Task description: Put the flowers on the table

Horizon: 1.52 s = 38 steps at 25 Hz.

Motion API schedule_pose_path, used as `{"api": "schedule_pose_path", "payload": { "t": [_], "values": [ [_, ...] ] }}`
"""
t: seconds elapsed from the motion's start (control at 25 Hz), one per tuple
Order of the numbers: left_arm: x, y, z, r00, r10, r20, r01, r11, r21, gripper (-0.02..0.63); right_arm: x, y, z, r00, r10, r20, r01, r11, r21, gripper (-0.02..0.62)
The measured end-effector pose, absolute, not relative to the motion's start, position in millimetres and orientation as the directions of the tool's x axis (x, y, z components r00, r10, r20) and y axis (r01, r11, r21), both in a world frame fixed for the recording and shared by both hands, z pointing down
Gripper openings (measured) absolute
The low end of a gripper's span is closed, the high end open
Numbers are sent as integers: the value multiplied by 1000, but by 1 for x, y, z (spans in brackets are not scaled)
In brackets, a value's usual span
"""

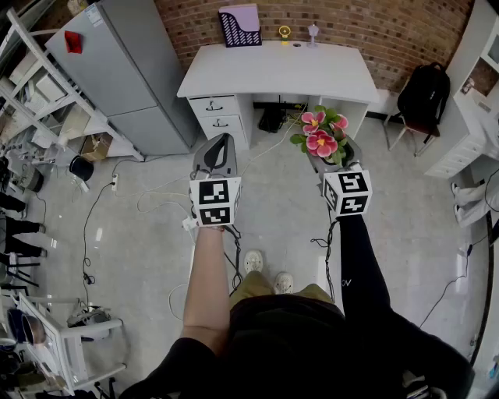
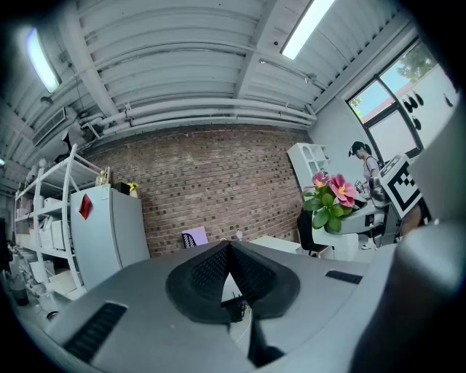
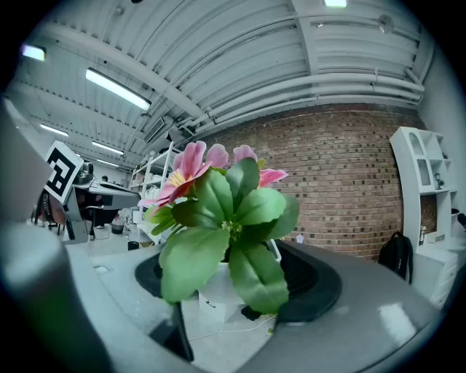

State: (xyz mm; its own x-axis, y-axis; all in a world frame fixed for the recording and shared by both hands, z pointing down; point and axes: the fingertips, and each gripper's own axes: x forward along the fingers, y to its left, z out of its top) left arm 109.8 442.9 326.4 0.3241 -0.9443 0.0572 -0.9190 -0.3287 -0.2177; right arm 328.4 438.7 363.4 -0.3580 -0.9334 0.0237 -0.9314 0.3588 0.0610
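Flowers (image 1: 322,134): pink blooms, green leaves, white pot (image 3: 217,290). They are held in the air short of the table (image 1: 273,70), near its right front corner.

Left gripper (image 1: 222,140): jaws together, nothing between them, level, short of the table's drawer side.

Right gripper (image 1: 337,160): jaws wide, clamped on the pot, level.

Step in hand, as judged: carry to the table.

Handling:
- Hold the pot upright.
- Clear the table edge before moving in.
- Set down on bare top, away from the file rack (image 1: 240,26) and ornaments (image 1: 313,33) at the table's back.
- Open the jaws only once the base rests flat.

Pink flowers (image 1: 320,143), green leaves (image 3: 247,211), white table (image 1: 277,72), red-brown brick wall (image 1: 374,23)
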Motion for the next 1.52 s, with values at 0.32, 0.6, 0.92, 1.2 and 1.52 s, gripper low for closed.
{"api": "schedule_pose_path", "payload": {
  "t": [0.32, 0.6, 0.92, 1.2, 1.52],
  "values": [
    [110, 444, 320, 323, -945, 45, -919, -325, -223, 9, 326, 438, 357, -361, -933, 10, -931, 361, 62, 341],
    [100, 435, 319, 313, -949, 35, -924, -313, -221, 9, 321, 428, 356, -369, -929, -12, -929, 368, 44, 341],
    [79, 389, 325, 304, -952, 35, -930, -304, -204, 9, 302, 383, 367, -391, -920, 7, -920, 391, 33, 341],
    [42, 306, 328, 304, -952, 40, -933, -306, -187, 9, 261, 302, 364, -406, -914, 14, -913, 407, 35, 341],
    [9, 199, 308, 327, -945, 15, -928, -324, -186, 9, 220, 195, 347, -403, -915, -7, -914, 403, 43, 341]
  ]
}}
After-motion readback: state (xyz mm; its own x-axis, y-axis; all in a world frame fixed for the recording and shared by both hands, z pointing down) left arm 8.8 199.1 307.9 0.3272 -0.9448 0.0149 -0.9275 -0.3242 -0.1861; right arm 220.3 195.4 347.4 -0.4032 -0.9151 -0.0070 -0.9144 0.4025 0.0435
